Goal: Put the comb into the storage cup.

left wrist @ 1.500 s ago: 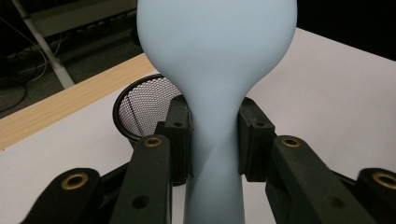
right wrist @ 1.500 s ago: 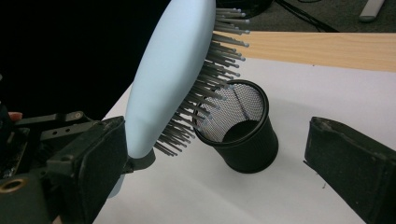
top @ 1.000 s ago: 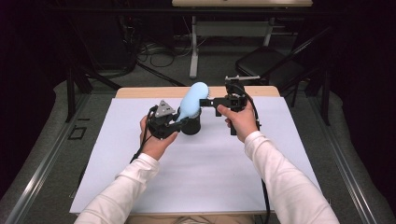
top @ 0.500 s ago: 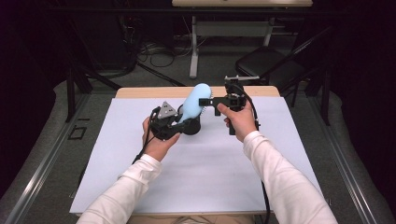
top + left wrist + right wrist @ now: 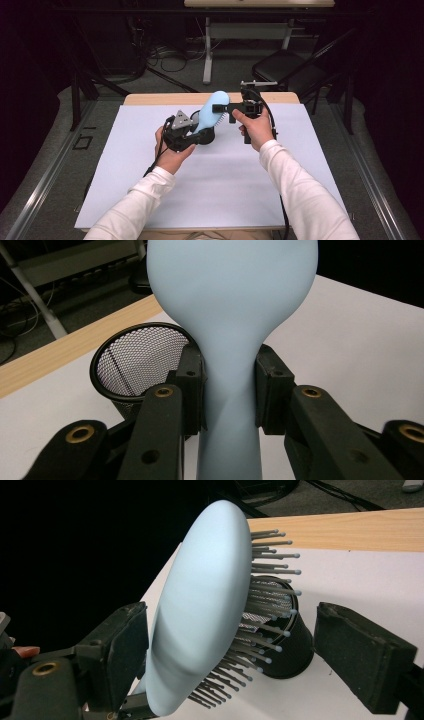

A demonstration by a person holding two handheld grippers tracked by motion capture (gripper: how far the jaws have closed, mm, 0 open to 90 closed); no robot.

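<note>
A light blue hairbrush (image 5: pixel 212 107) is tilted up above the table. My left gripper (image 5: pixel 197 131) is shut on its handle, and both pads press the narrow neck (image 5: pixel 230 390) below the head (image 5: pixel 230 315). My right gripper (image 5: pixel 221 111) reaches in from the right with its jaws on either side of the brush head (image 5: pixel 200 610). The jaws have just been closing and are still open. One pad (image 5: pixel 122 650) is close against the smooth back, and the other pad (image 5: pixel 365 655) stands clear of the bristles. Right under the brush is a black mesh cup (image 5: pixel 205 137), upright.
The mesh cup (image 5: pixel 135 365) stands on a white sheet (image 5: pixel 250 190) that covers the table, with a strip of bare wood (image 5: pixel 150 99) along the far edge. Beyond the table are a black chair (image 5: pixel 285 75), desk legs and cables on the floor.
</note>
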